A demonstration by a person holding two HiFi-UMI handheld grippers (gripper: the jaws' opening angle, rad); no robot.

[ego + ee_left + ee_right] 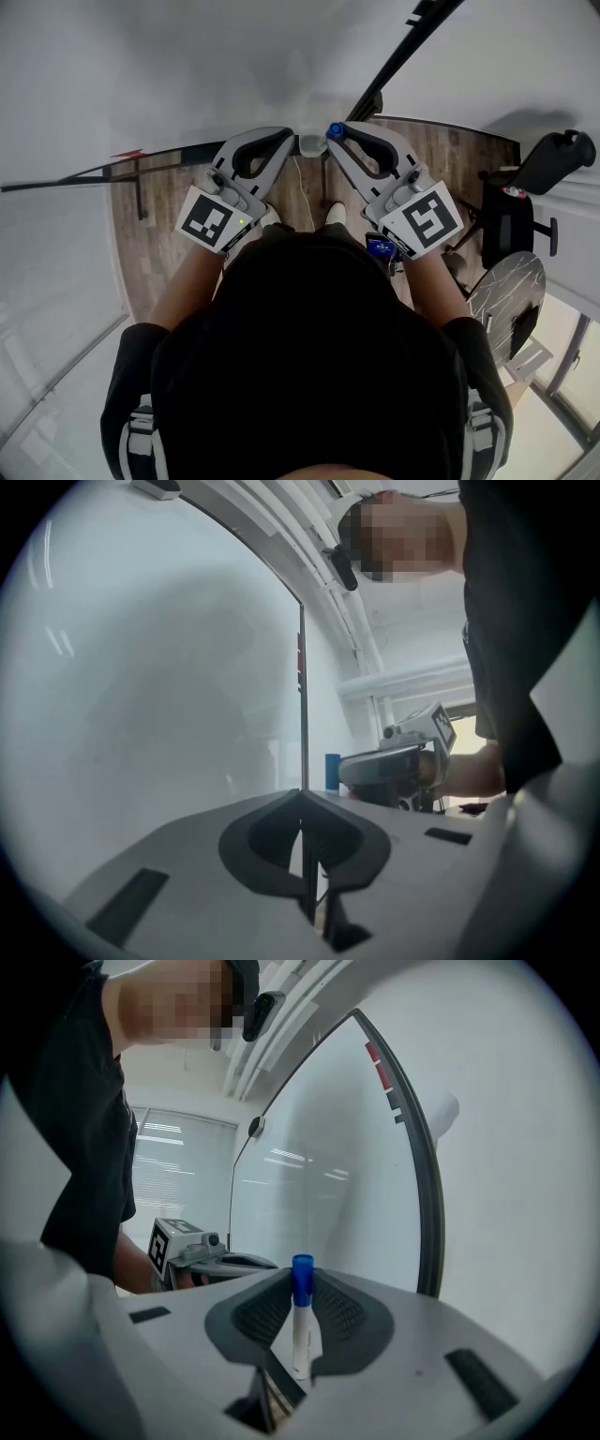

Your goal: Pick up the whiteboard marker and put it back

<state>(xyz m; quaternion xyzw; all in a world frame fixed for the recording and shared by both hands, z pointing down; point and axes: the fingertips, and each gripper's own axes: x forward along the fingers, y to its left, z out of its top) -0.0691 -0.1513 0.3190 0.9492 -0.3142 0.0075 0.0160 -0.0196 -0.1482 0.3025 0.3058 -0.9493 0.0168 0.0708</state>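
Note:
The whiteboard marker [301, 1321], a white barrel with a blue cap, stands upright between the pads of my right gripper [302, 1274], which is shut on it. In the head view its blue cap [334, 129] shows at the tip of the right gripper [335, 133], held up close to the whiteboard [187, 66]. My left gripper [287, 141] sits just to its left, with its jaws together and nothing between them. From the left gripper view, the left gripper [302, 799] points along the board's dark edge, and the marker's cap [332, 771] shows beyond it.
The whiteboard's black frame [405, 52] runs up to the right. A black office chair [525, 202] and a round marbled table [506, 291] stand to the right on the wooden floor [155, 234]. The person's head and shoulders fill the lower part of the head view.

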